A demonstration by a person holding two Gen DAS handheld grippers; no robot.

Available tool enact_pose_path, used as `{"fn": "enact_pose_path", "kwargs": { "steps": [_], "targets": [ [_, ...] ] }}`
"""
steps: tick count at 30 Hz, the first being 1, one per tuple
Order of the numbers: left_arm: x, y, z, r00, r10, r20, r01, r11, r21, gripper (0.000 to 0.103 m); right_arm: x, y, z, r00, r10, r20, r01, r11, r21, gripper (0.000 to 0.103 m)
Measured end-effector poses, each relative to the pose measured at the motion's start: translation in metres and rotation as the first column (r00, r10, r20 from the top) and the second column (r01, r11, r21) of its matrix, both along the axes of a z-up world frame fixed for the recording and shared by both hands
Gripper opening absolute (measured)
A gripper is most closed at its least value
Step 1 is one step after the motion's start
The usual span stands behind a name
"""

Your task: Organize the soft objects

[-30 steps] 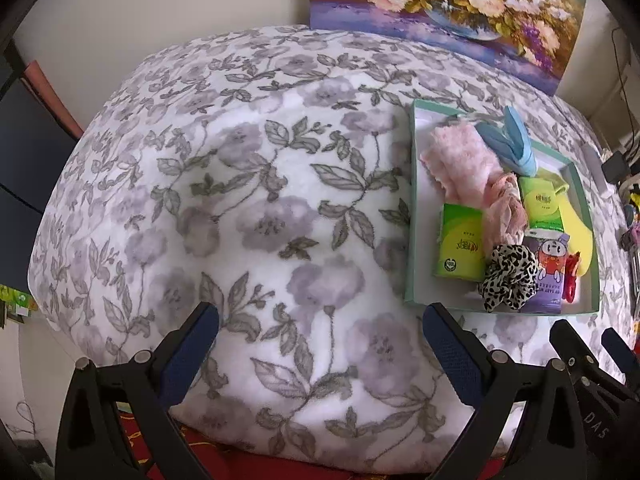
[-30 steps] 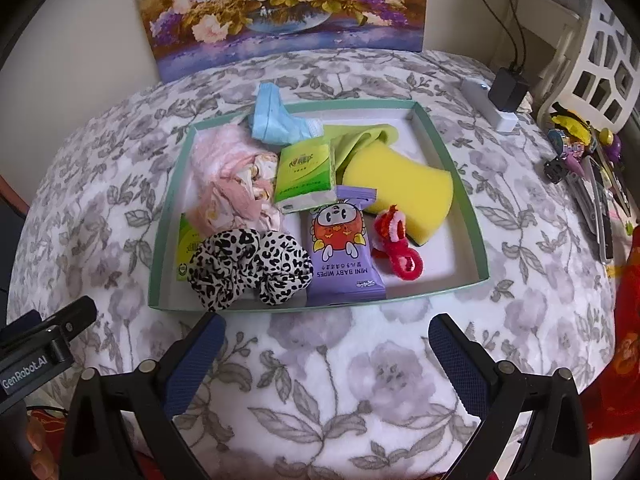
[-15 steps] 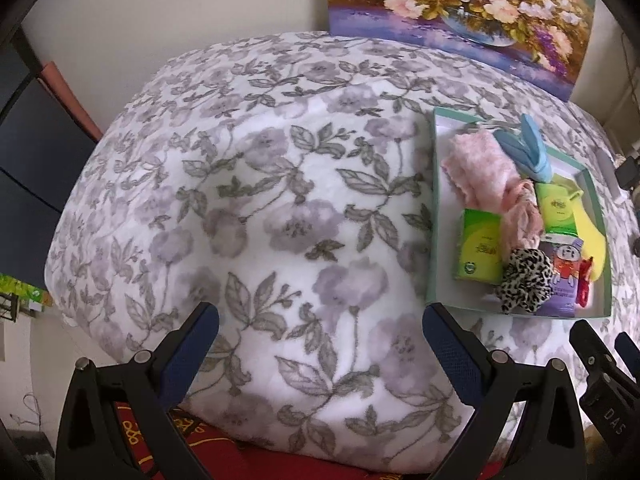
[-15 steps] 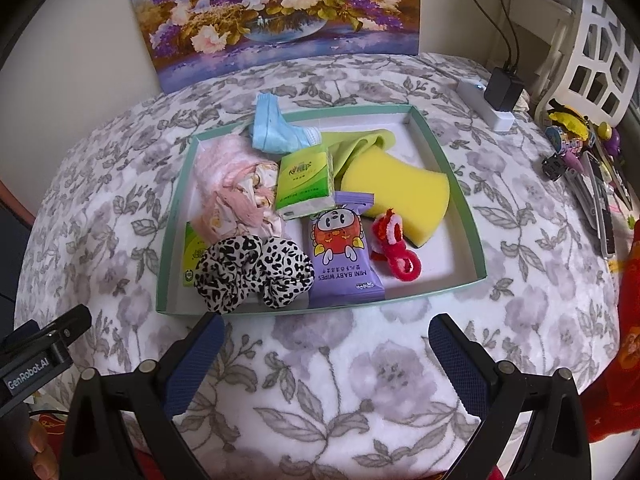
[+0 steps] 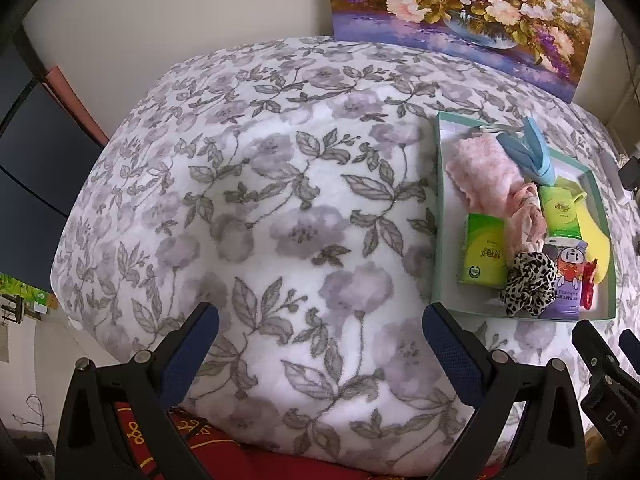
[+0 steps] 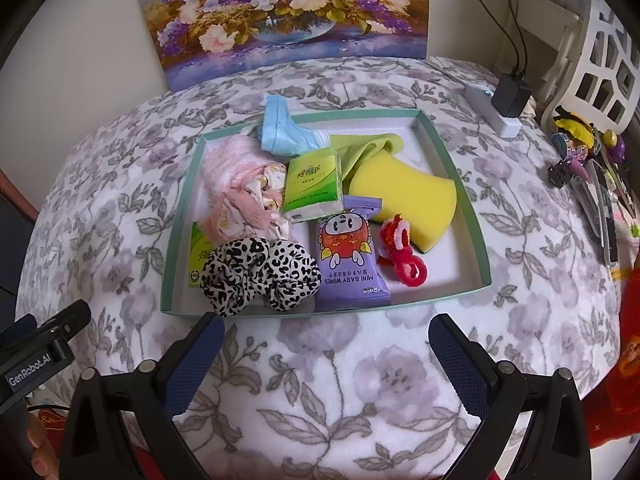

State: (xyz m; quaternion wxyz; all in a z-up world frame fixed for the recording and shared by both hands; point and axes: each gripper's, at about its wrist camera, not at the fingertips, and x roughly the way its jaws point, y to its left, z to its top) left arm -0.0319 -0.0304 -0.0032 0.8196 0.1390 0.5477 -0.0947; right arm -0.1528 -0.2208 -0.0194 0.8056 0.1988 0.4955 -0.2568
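Soft objects fill green tray (image 6: pixel 452 168) on floral blanket (image 5: pixel 256 216); we hold left gripper (image 5: pixel 320 344) & right gripper (image 6: pixel 326 350) released, empty.

A flower painting (image 6: pixel 280 12) leans behind the floral blanket (image 5: pixel 280 220); a charger (image 6: pixel 510 96) sits right.

Fleecy matt blanket (image 6: pixel 360 380); glossy plastic wipes pack (image 6: pixel 350 256); porous sponge (image 6: pixel 404 196).

Both grippers, left gripper (image 5: pixel 320 344) and right gripper (image 6: pixel 326 354), are showing black frames, silver screws and dark blue textured fingers (image 6: pixel 460 360) (white lettering is marking each body).
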Motion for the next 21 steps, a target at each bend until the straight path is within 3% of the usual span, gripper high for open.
{"fn": "enact_pose_path", "kwargs": {
  "steps": [21],
  "targets": [
    [0.0025,0.0004,-0.005,1.0,0.007,-0.012,-0.006,1.0,0.022,0.102,0.0008,-0.0015,-0.001,1.0,0.002,-0.007,-0.002,1.0,-0.002,0.103]
  ]
}}
